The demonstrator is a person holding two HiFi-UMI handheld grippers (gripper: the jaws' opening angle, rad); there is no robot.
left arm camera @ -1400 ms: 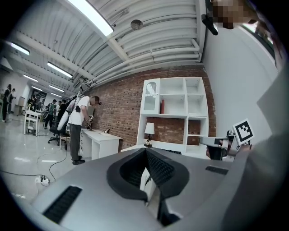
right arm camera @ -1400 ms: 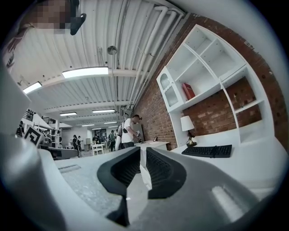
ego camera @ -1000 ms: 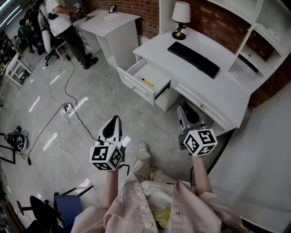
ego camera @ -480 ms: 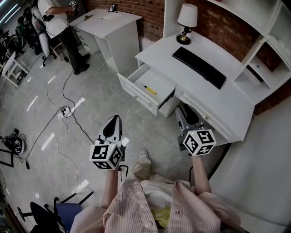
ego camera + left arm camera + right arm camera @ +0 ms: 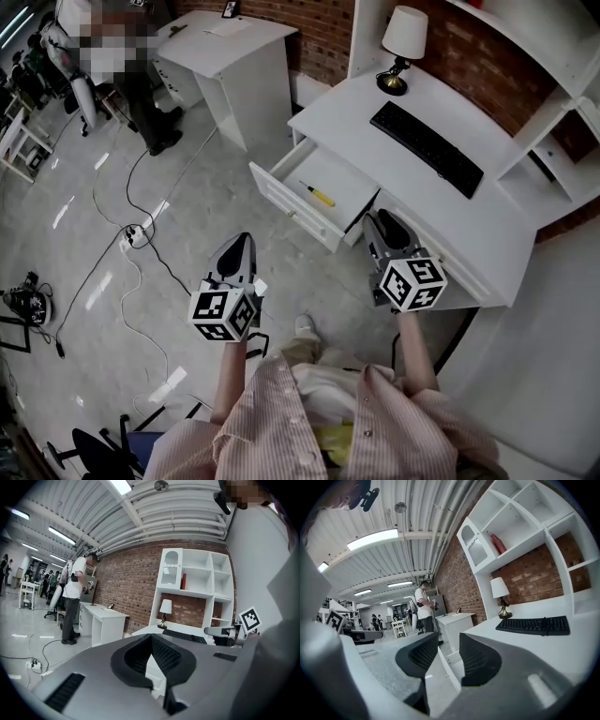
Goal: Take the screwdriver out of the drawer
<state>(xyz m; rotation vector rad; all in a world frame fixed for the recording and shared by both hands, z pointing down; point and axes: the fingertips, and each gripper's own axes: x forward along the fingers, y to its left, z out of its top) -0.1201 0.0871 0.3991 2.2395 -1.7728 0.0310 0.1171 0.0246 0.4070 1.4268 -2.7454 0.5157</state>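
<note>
Likely light, stiff, roll-prone screwdriver in open drawer; best pinched across handle with right gripper jaws, just opened wide, empty; left gripper jaws together, empty.

Striped shirt in view: pale pink with fine white lines, buttoned, sleeves ending above the forearms. Pale trousers, a light shoe. The left gripper and right gripper are grey with black ribbed pads, each capped by a black-and-white marker cube. Something yellow at the waist, possibly an undershirt.
</note>
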